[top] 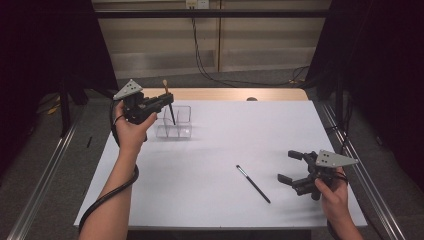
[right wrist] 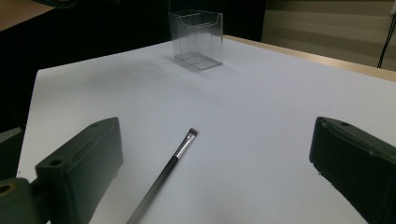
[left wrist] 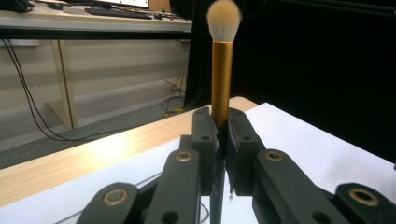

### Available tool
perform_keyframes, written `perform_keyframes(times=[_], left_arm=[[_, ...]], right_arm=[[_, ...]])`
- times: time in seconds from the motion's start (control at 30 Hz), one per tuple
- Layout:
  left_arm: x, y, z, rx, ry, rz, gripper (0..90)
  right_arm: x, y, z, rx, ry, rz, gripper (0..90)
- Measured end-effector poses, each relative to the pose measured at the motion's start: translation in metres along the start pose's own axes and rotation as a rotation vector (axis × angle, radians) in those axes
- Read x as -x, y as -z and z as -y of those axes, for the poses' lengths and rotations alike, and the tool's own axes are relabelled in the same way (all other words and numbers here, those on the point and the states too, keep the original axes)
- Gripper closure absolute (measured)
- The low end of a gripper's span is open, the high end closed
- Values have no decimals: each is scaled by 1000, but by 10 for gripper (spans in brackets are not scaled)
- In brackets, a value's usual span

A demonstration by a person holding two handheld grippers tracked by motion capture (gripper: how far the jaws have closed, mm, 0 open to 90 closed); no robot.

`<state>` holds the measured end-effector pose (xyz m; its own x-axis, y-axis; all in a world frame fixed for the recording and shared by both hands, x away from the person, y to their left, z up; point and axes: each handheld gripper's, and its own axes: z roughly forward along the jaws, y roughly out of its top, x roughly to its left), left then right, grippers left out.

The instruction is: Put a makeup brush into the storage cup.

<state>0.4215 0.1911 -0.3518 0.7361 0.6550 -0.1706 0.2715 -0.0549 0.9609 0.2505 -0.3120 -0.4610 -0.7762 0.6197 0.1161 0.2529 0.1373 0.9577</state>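
My left gripper point(top: 167, 102) is shut on a makeup brush point(top: 169, 104) with a gold ferrule, pale bristles up and black handle hanging down over the clear plastic organizer point(top: 175, 122) at the back left. In the left gripper view the brush point(left wrist: 222, 70) stands upright between the closed jaws, and the gripper point(left wrist: 219, 128) points level. A thin black brush point(top: 253, 183) lies flat on the white table near the front right. My right gripper point(top: 289, 165) stands open just right of it; the thin brush point(right wrist: 168, 168) lies ahead between its spread jaws, untouched.
The organizer point(right wrist: 196, 39) has several open compartments and stands upright. The white sheet point(top: 225, 145) covers the table, with a wooden strip point(top: 225, 94) along the far edge. A cable point(top: 107, 197) trails from my left gripper along the forearm. Dark curtains flank both sides.
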Motion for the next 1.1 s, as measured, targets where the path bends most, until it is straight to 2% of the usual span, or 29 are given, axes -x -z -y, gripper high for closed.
perform_keyframes(times=[0.2, 1.1], left_arm=[[-3, -1, -5, -4, -8, -10, 835], [-25, 0, -16, -3, 8, -106, 835]], right_arm=[[0, 0, 0, 6, -1, 1, 21], [0, -1, 1, 5, 0, -7, 21]])
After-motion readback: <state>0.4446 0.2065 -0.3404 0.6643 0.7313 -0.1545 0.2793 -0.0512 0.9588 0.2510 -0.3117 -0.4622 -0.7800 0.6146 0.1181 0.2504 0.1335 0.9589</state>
